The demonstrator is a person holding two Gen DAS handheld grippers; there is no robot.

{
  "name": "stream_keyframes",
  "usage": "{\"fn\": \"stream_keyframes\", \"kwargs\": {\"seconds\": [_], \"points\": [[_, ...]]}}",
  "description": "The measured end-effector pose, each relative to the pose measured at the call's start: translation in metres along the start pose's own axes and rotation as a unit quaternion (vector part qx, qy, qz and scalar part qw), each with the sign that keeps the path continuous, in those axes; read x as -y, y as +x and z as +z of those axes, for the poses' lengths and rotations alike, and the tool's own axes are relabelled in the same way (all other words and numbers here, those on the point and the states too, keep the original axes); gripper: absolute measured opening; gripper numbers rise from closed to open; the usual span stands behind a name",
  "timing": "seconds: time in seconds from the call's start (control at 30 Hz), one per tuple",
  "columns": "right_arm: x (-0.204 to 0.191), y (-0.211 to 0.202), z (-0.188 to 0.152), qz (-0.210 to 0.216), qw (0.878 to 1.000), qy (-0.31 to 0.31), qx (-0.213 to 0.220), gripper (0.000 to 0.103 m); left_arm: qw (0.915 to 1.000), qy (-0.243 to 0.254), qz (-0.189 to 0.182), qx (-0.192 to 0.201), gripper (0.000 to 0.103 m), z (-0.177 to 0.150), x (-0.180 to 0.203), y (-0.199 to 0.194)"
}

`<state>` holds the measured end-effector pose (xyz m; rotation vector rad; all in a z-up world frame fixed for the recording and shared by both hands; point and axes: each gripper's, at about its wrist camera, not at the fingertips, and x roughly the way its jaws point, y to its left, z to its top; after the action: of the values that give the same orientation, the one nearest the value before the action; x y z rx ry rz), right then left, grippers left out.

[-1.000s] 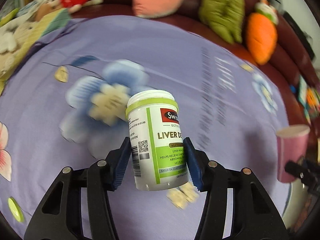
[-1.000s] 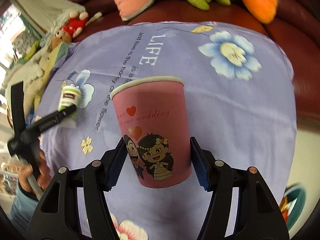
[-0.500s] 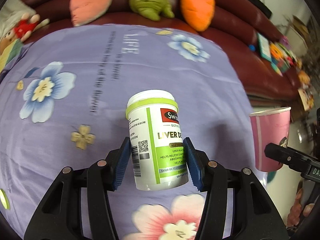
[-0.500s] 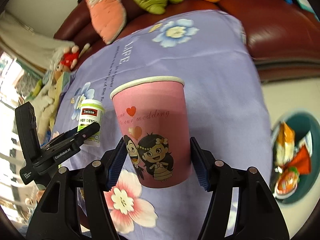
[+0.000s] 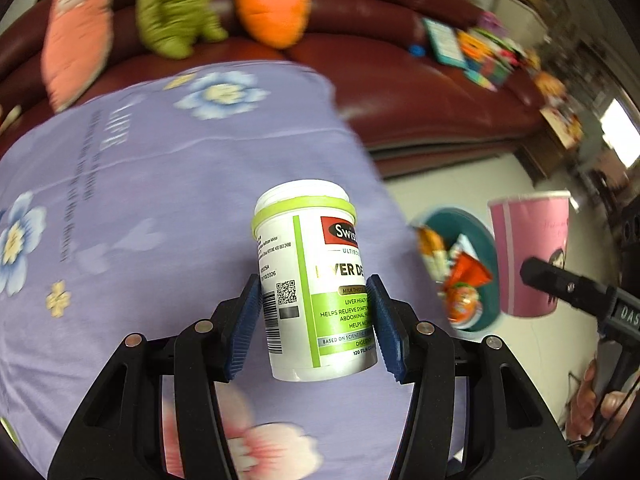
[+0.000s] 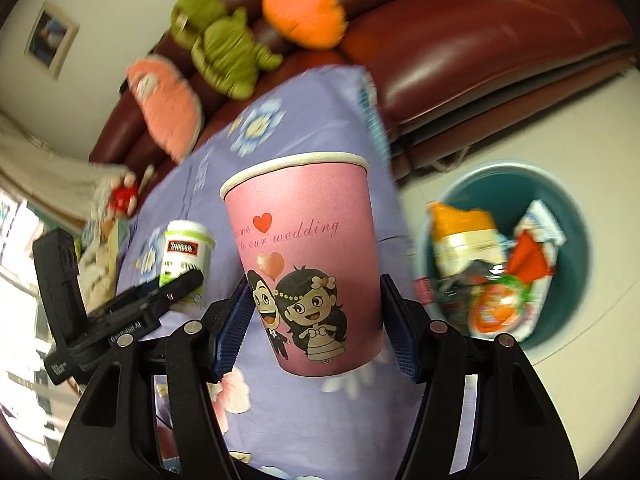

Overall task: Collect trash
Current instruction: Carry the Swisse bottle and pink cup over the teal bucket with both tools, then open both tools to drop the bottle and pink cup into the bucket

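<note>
My left gripper (image 5: 314,326) is shut on a white pill bottle (image 5: 312,276) with a green label, held upright above the purple flowered cloth (image 5: 160,184). In the right wrist view my right gripper (image 6: 316,328) is shut on a pink paper cup (image 6: 308,256) printed with a cartoon couple. The cup (image 5: 528,256) also shows at the right of the left wrist view, and the bottle (image 6: 186,258) at the left of the right wrist view. A teal trash bin (image 6: 568,208) stands on the floor to the right, holding wrappers and packets; the bin (image 5: 476,226) lies between bottle and cup in the left wrist view.
A dark red leather sofa (image 5: 400,92) runs behind the table, with pink (image 5: 76,36), green (image 5: 172,8) and orange carrot (image 5: 276,0) plush cushions. Colourful books (image 5: 472,48) lie on its right end. The cloth's right edge drops off toward pale floor (image 6: 500,128). A hand (image 5: 592,400) grips the right tool.
Both grippers have swept to the right across the table with their loads, rolling as they went. The bin and the floor have come into view on the right.
</note>
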<state>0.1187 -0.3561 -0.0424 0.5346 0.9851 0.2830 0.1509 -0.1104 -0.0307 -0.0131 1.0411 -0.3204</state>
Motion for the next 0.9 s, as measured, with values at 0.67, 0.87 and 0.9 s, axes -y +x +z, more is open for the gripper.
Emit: {"fn": "stream_keyframes", "kwargs": {"seconds": [0.67,0.87,0.9], "points": [[0.159,-0.034,0.001,-0.077,0.987,0.135,0.047,0.060,0.9853,0.128,-0.060,-0.096,0.055,0.017,0.164,0.133],[0.166,-0.030,0.004,-0.081,0.986,0.141,0.046,0.060,0.9845,0.126,-0.058,-0.108,0.069,0.016,0.168,0.151],[0.166,-0.028,0.005,-0.082,0.986,0.140,0.045,0.060,0.9852,0.126,-0.052,-0.104,0.069,0.015,0.166,0.150]]}}
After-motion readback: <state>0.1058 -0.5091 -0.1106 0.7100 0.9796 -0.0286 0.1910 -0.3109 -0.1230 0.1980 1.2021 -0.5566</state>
